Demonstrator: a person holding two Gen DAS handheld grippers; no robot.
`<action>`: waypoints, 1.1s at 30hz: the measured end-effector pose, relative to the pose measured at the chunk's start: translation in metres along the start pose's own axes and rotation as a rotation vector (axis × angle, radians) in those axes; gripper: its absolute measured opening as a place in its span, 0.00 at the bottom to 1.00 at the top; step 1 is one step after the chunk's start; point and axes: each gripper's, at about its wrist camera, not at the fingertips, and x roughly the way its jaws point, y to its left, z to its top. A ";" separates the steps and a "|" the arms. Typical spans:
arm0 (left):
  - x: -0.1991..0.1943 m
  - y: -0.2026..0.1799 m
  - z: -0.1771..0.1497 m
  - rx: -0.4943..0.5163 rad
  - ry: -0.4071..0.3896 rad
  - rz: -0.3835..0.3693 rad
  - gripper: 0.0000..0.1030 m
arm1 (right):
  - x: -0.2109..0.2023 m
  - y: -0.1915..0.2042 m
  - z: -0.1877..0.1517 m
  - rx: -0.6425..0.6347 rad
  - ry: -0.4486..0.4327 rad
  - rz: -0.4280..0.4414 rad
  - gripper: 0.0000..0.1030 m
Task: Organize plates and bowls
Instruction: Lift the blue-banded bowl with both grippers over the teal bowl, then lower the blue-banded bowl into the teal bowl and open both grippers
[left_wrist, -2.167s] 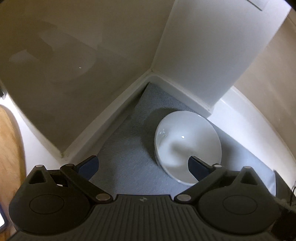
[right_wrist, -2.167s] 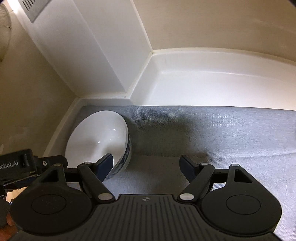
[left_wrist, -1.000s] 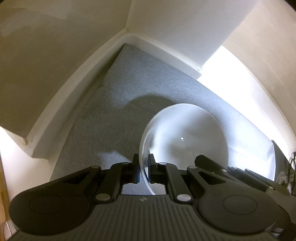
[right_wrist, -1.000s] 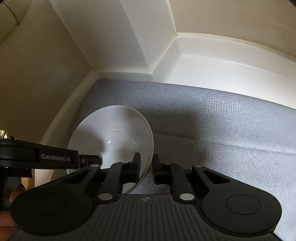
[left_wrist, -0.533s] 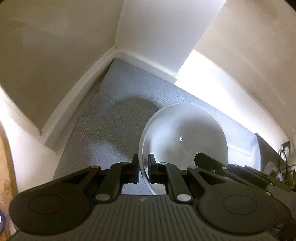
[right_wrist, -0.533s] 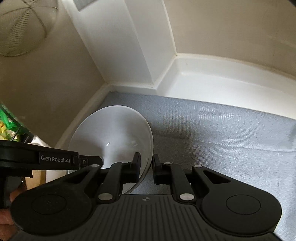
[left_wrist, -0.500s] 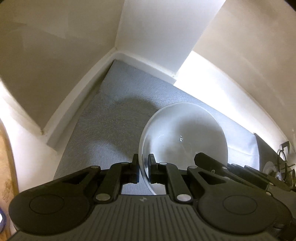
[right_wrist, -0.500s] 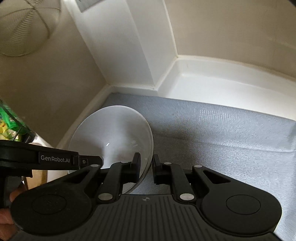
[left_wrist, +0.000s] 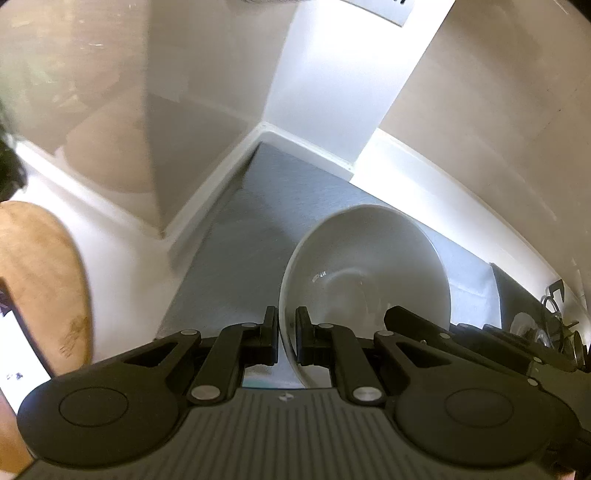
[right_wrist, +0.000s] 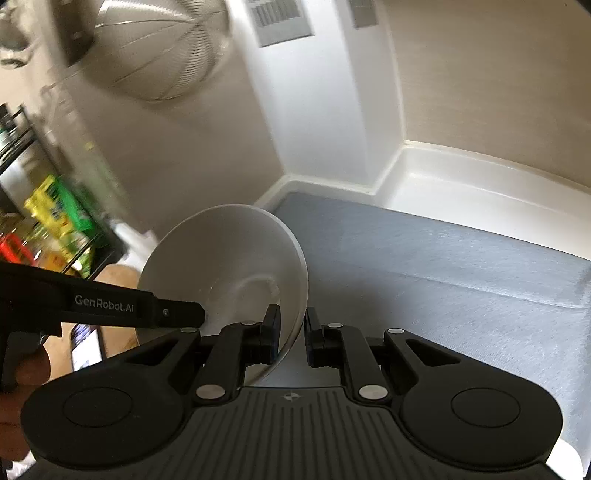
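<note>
A glossy white ceramic bowl (left_wrist: 364, 273) hangs above the grey mat (right_wrist: 443, 266), pinched at opposite rim edges by both claws — left gripper (left_wrist: 286, 334) and right gripper (right_wrist: 291, 330), each closed tight on the thin wall. It looks rigid, slick and breakable — likely safest gripped at the rim.

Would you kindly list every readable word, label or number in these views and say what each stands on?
"GenRobot.AI": on the left gripper's black body, seen in the right wrist view.
Two wall labels, one with barcode-like stripes: too blurred to read.
Shelf packages: too blurred to read.
</note>
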 end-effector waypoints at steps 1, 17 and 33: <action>-0.006 0.002 -0.004 0.004 -0.004 0.006 0.09 | -0.002 0.004 -0.002 -0.008 0.003 0.009 0.14; -0.027 0.042 -0.063 -0.012 0.097 0.063 0.11 | 0.010 0.052 -0.037 -0.121 0.126 0.089 0.14; -0.017 0.052 -0.081 0.014 0.156 0.050 0.12 | 0.016 0.051 -0.049 -0.129 0.194 0.080 0.14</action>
